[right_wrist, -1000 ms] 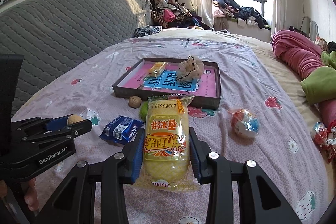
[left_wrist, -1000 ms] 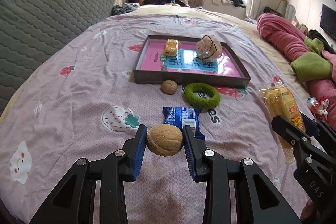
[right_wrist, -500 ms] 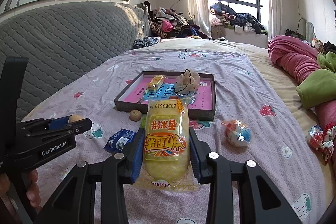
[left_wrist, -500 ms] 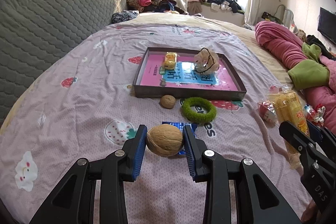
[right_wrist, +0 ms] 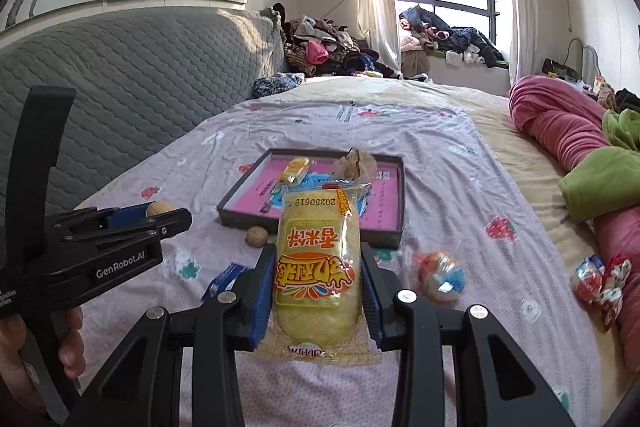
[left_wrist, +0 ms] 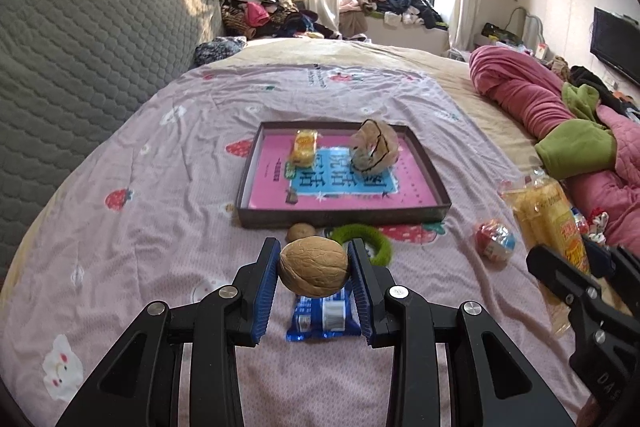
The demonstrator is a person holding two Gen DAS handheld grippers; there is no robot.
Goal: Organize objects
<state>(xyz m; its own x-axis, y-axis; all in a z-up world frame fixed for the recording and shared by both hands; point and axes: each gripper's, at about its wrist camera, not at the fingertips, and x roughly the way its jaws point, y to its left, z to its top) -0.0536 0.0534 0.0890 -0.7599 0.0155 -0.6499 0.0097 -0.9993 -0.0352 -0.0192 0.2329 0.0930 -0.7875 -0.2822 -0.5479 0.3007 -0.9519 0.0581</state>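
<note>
Brown walnuts [left_wrist: 313, 271], two; yellow snack packets [right_wrist: 316, 263], two; one tray [left_wrist: 340, 219].

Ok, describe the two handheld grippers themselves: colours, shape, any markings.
Both are matte black plastic with angular, cut-out linkage arms, silver screw heads at the pivots, and ribbed blue pads lining the fingers. The left gripper carries white "GenRobot.AI" lettering on its side; the right gripper shows partial white letters in the left wrist view. No cables or sleeves are visible.

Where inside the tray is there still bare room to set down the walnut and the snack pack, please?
The tray's near half and right side lie bare, below the small yellow packet and the mesh ball. Its far edge is crowded. Outside, its front wall is hemmed by a second walnut and green ring.
</note>
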